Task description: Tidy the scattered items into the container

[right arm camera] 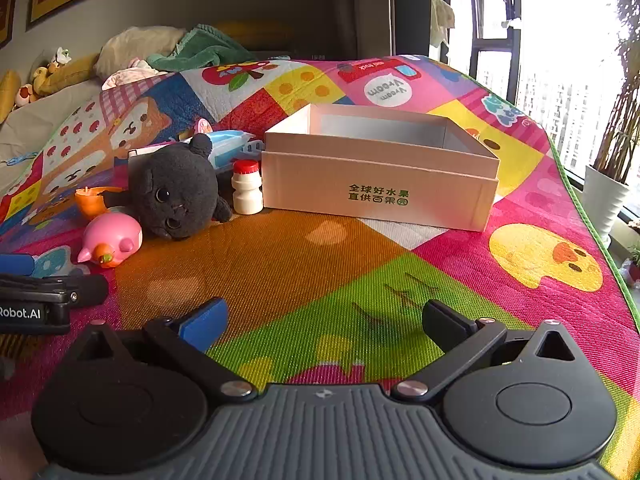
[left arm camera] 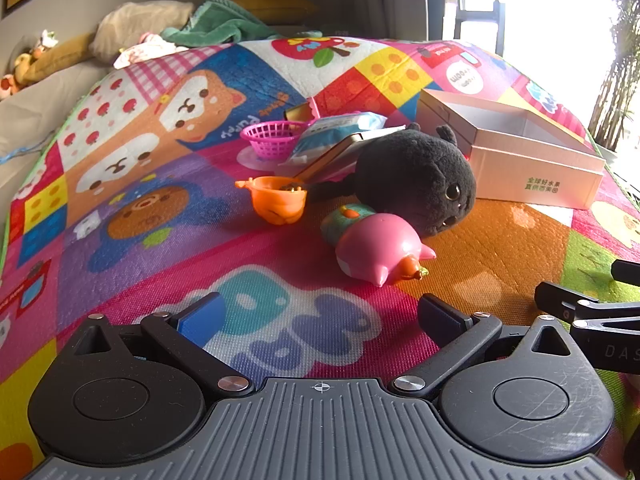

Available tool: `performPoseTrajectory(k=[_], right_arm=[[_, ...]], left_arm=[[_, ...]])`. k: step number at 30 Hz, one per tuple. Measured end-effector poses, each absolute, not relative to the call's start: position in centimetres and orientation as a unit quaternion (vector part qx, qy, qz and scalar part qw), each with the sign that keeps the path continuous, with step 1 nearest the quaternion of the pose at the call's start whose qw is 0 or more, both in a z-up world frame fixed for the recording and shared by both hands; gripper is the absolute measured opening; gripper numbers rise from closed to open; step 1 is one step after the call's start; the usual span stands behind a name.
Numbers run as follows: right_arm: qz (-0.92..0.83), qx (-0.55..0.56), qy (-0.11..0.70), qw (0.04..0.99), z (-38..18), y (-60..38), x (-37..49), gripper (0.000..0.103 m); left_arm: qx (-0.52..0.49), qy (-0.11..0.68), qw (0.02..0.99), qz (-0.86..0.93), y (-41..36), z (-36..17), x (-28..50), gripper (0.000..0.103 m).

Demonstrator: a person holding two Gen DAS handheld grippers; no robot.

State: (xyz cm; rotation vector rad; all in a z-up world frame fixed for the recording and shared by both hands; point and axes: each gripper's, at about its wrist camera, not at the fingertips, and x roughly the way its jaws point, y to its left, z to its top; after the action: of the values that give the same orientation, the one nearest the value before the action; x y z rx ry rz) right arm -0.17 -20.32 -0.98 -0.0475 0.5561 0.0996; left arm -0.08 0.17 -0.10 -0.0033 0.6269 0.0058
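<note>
A pale cardboard box (right arm camera: 380,188) with green print stands open and holds nothing I can see; it also shows at the right of the left wrist view (left arm camera: 536,168). Left of it lie a black plush cat (left arm camera: 416,180) (right arm camera: 176,192), a pink pig toy (left arm camera: 380,252) (right arm camera: 112,240), an orange toy cup (left arm camera: 276,200) (right arm camera: 94,200), a pink mini basket (left arm camera: 272,138), a blue-white packet (left arm camera: 340,128) and a small white bottle with a red cap (right arm camera: 247,188). My left gripper (left arm camera: 320,320) is open, short of the pig. My right gripper (right arm camera: 324,320) is open over bare mat.
Everything lies on a colourful cartoon play mat (right arm camera: 360,280). Pillows, a green towel (left arm camera: 220,24) and soft toys sit at the far end. A window and a potted plant (right arm camera: 608,184) are on the right. The right gripper's side (left arm camera: 592,316) shows beside the left one.
</note>
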Motion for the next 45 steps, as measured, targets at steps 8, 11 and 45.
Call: performPoseTrajectory(k=[8,11,45], right_arm=[[0.049,-0.023,0.274,0.96,-0.95,-20.39,-0.21,0.103],[0.049,-0.024,0.274,0.96,-0.95,-20.38,-0.2,0.103],[0.064,-0.015,0.288,0.955,-0.8,-20.74,-0.17,0.103]], left_arm=[[-0.002,0.308,0.951,0.003,0.17,-0.1,-0.08,0.103],[-0.002,0.308,0.951,0.003,0.17,-0.1,-0.08,0.103],[0.018,0.305,0.952,-0.015,-0.27,0.03,-0.39,0.103]])
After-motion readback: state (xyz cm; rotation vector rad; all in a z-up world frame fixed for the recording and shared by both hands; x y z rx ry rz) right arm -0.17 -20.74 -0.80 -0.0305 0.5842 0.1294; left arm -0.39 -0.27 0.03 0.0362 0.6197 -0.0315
